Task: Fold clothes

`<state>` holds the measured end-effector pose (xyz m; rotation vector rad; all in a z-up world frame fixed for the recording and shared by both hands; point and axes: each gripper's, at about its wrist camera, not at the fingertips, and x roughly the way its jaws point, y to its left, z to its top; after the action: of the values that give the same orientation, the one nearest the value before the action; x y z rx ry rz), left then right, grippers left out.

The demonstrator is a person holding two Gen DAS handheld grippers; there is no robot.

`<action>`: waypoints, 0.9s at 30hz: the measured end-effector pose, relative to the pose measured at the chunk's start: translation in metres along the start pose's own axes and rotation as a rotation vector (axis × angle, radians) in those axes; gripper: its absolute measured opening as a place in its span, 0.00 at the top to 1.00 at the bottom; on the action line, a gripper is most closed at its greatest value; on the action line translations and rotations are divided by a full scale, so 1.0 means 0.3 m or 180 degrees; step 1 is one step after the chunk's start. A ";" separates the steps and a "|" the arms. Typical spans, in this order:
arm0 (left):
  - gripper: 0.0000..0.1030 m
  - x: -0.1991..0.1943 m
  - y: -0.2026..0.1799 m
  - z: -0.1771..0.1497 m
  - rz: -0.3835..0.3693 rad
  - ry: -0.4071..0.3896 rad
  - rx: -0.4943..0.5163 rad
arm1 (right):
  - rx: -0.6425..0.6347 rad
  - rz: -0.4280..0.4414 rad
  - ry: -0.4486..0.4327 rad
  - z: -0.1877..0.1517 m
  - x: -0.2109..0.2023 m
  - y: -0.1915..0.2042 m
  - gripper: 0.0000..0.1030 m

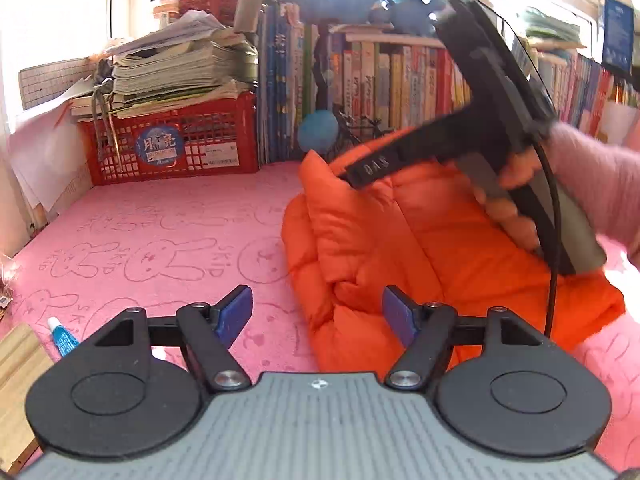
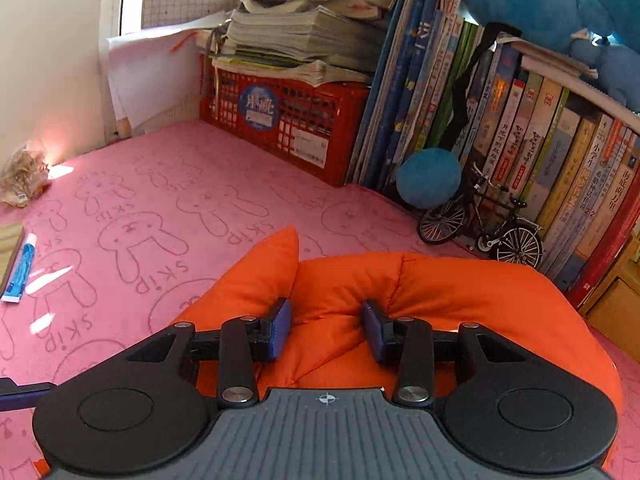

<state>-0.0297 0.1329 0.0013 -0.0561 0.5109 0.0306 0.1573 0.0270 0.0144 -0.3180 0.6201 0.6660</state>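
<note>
A puffy orange jacket (image 1: 400, 240) lies bunched on the pink rabbit-print cloth (image 1: 160, 240). In the left wrist view my left gripper (image 1: 318, 314) stands open at the jacket's near left edge, its blue pads (image 1: 234, 314) wide apart and gripping nothing. My right gripper (image 2: 327, 330) has a thick roll of the orange jacket (image 2: 460, 292) squeezed between its blue pads (image 2: 280, 326), with creases running out from them. A pointed corner (image 2: 280, 248) of the jacket sticks up just ahead. In the left wrist view the right gripper (image 1: 360, 172) is over the jacket's far end, held by a hand in a pink sleeve (image 1: 592, 172).
A red crate (image 1: 172, 148) topped with stacked papers (image 1: 180, 68) stands at the back left. A row of books (image 2: 520, 152), a blue ball (image 2: 428, 178) and a model bicycle (image 2: 480, 224) line the back. A blue tube (image 2: 20, 268) and a wooden block (image 1: 20, 372) lie at the left.
</note>
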 end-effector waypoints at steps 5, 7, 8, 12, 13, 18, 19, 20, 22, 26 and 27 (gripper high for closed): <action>0.32 0.117 -0.019 0.218 0.0083 -0.0383 -0.0096 | 0.1322 0.0733 -0.0602 -0.025 -0.133 -0.237 0.59; 0.32 0.224 -0.090 0.234 0.0343 -0.0368 0.0159 | 0.1598 0.0549 -0.0807 -0.042 -0.180 -0.312 0.59; 0.32 0.278 -0.126 0.243 0.0472 -0.0360 0.0286 | 0.1624 0.0378 -0.0876 -0.050 -0.199 -0.336 0.58; 0.30 0.478 -0.182 0.176 0.0843 0.0010 0.0648 | 0.1351 -0.0189 -0.0677 -0.091 -0.178 -0.384 0.60; 0.30 0.488 -0.173 0.163 0.0826 0.0036 0.0614 | 0.1293 -0.0299 -0.0614 -0.110 -0.164 -0.391 0.60; 0.28 0.515 -0.143 0.135 0.0778 0.0110 0.0560 | 0.1578 -0.0610 -0.0373 -0.178 -0.094 -0.486 0.64; 0.28 0.520 -0.146 0.132 0.0782 0.0107 0.0584 | 0.1546 -0.0701 -0.0315 -0.188 -0.081 -0.491 0.72; 0.27 0.524 -0.146 0.130 0.0787 0.0107 0.0580 | 0.1506 -0.0774 -0.0264 -0.198 -0.068 -0.491 0.75; 0.26 0.529 -0.141 0.126 0.0779 0.0120 0.0545 | 0.1433 -0.0878 -0.0204 -0.216 -0.048 -0.483 0.83; 0.25 0.533 -0.130 0.126 0.0747 0.0189 0.0465 | 0.1308 -0.1049 -0.0075 -0.223 -0.018 -0.467 0.89; 0.25 0.534 -0.131 0.126 0.0747 0.0208 0.0469 | 0.1262 -0.1098 -0.0029 -0.218 -0.012 -0.462 0.89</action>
<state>0.1302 0.0985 -0.0423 0.1478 0.5818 0.2210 0.2184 -0.1085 -0.0229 -0.0479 0.6542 0.2051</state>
